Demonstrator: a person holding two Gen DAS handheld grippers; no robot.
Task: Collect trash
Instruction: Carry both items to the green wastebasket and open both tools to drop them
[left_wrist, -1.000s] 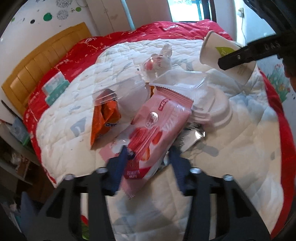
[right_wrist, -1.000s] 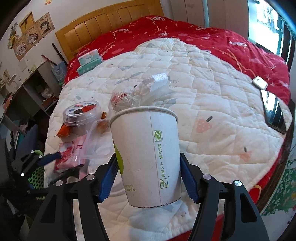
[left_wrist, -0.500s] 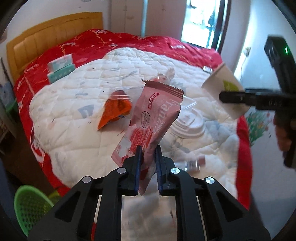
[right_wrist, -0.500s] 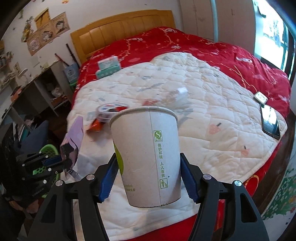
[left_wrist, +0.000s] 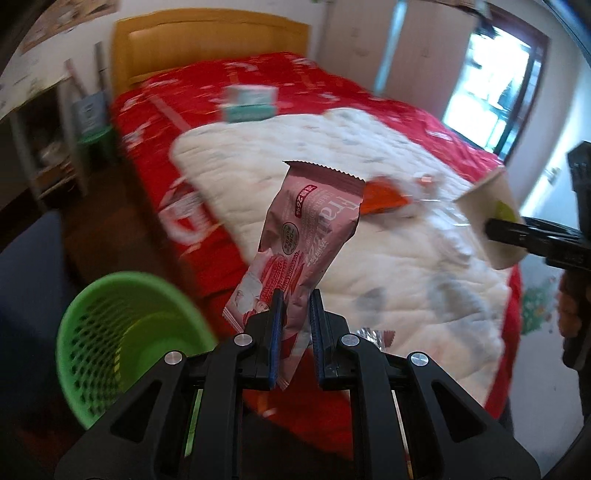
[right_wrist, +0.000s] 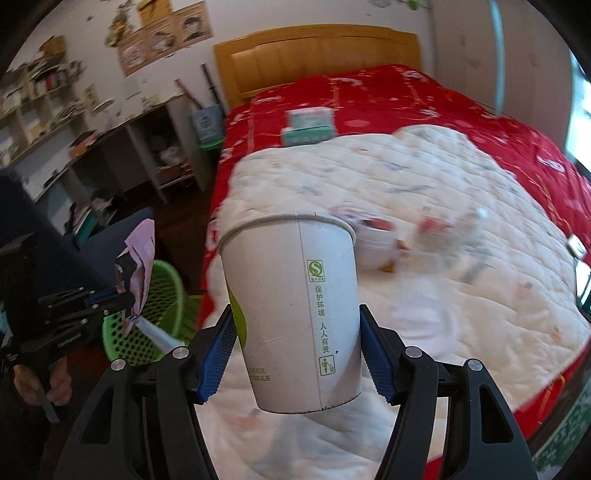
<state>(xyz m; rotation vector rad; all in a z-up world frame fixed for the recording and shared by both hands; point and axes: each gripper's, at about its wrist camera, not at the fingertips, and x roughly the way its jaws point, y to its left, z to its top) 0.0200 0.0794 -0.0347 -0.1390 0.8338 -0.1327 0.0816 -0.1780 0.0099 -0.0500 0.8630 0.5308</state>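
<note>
My left gripper (left_wrist: 296, 314) is shut on a pink snack wrapper (left_wrist: 306, 236) and holds it upright in the air, to the right of a green mesh basket (left_wrist: 110, 325) on the floor. My right gripper (right_wrist: 297, 332) is shut on a white paper cup (right_wrist: 291, 314), held upright over the bed's near edge. In the right wrist view the left gripper (right_wrist: 122, 295) with the wrapper (right_wrist: 142, 258) is above the basket (right_wrist: 162, 291). An orange wrapper (left_wrist: 384, 197) and a round plastic container (right_wrist: 373, 240) lie on the white quilt (left_wrist: 295, 155).
The bed with red cover (right_wrist: 406, 96) and wooden headboard (right_wrist: 314, 55) fills the room. A tissue box (left_wrist: 251, 101) lies near the pillows. Shelves and a desk (right_wrist: 74, 147) stand left of the bed. A dark blue chair (left_wrist: 26, 277) is beside the basket.
Both grippers have swung left, away from the trash pile. The left gripper closed on the pink wrapper, lifted it off the quilt and carried it near the green basket. The cup stays gripped.
</note>
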